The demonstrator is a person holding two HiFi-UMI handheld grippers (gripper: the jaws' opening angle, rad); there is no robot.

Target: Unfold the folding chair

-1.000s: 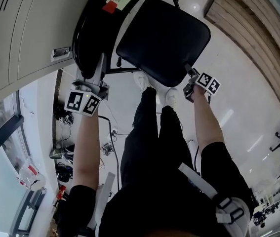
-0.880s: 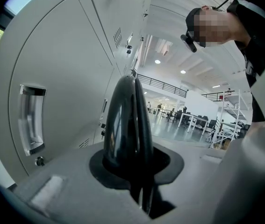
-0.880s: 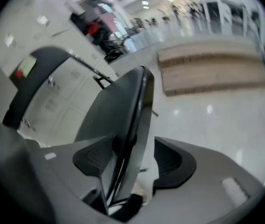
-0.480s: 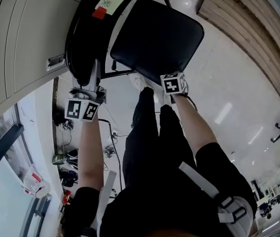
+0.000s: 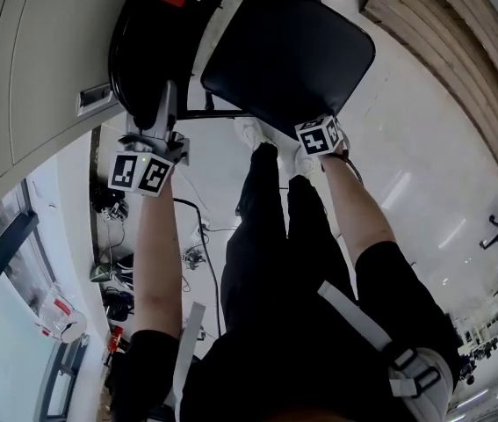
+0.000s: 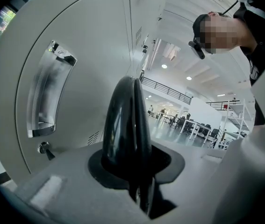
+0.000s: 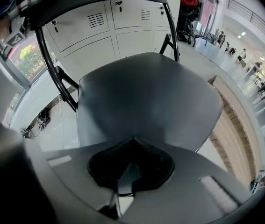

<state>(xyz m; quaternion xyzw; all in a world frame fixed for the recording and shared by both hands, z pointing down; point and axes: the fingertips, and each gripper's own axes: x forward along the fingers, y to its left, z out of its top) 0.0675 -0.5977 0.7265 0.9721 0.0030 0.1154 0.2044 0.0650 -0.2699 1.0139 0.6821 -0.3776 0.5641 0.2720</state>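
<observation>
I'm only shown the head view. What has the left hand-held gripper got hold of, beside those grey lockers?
Observer: The left gripper view shows the left hand-held gripper holding the glossy black edge of the chair back between its jaws, which have just been opening a little.
Visitor: And the right one, by the seat?
Observer: In the right gripper view, the right hand-held gripper has its jaws together with nothing between them; the seat lies just beyond.
Visitor: What's behind the chair?
Observer: That view shows lockers with vent slots.
</observation>
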